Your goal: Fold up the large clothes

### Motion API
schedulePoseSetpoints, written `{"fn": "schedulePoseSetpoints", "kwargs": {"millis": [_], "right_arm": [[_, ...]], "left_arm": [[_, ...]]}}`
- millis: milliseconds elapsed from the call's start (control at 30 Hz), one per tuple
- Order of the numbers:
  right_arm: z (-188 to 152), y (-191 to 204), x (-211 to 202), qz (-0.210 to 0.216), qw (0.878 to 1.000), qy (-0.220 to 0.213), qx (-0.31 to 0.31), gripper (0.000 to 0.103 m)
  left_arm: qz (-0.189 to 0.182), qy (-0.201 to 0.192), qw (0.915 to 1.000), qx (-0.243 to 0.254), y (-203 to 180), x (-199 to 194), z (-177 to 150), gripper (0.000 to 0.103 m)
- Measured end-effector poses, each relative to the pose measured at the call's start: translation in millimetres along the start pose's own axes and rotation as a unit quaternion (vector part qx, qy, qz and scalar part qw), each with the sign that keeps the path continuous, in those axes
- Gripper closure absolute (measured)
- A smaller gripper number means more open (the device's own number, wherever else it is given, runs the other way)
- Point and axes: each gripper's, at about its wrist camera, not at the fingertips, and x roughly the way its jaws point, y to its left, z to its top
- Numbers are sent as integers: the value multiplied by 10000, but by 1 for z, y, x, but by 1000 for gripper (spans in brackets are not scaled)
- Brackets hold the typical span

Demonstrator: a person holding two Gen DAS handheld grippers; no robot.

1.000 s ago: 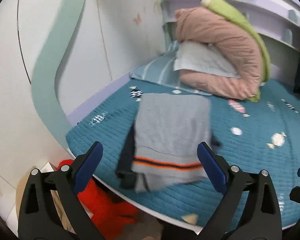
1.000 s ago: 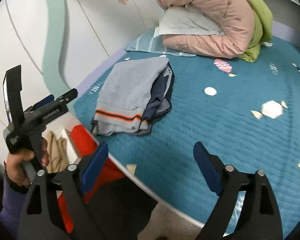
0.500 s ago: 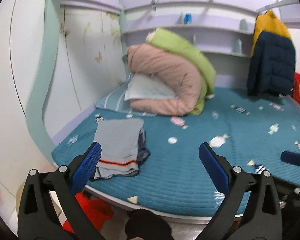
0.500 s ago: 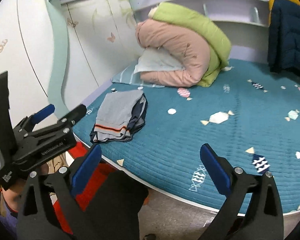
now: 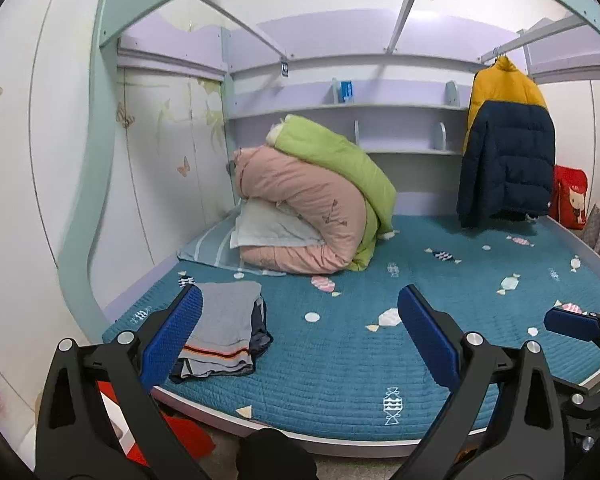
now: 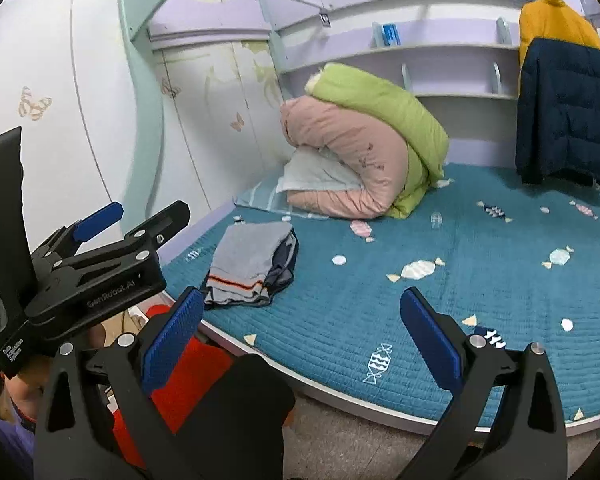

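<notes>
Teal bed (image 5: 440,280): folded clothes (image 5: 224,328) lie at its front-left corner, long axis running toward the wall. Left gripper (image 5: 300,340) (nearer) and right gripper (image 6: 300,336) hover apart from them, jaws spread, empty.

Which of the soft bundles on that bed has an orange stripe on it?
The small folded grey clothes pile near the bed's front left edge. A dark-edged orange stripe crosses its near end. The big pink quilt and green quilt behind show none.

Teal quilted bed (image 5: 340,356): folded clothes (image 5: 224,328), rolled quilts (image 5: 320,208), pillow (image 5: 268,228).
</notes>
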Motion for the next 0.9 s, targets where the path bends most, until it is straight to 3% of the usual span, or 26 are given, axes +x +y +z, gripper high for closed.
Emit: {"fn": "schedulePoseSetpoints", "kwargs": {"millis": [500,900], "right_arm": [[13,29,-76,-385,9913,-1151,-505,8],[18,31,-92,-467,9851,-1583,-475,8]], "left_arm": [[6,-526,9983,-264,-1,-79,19,5],[52,-727,9972,-180,-1,-100,21,5]]}}
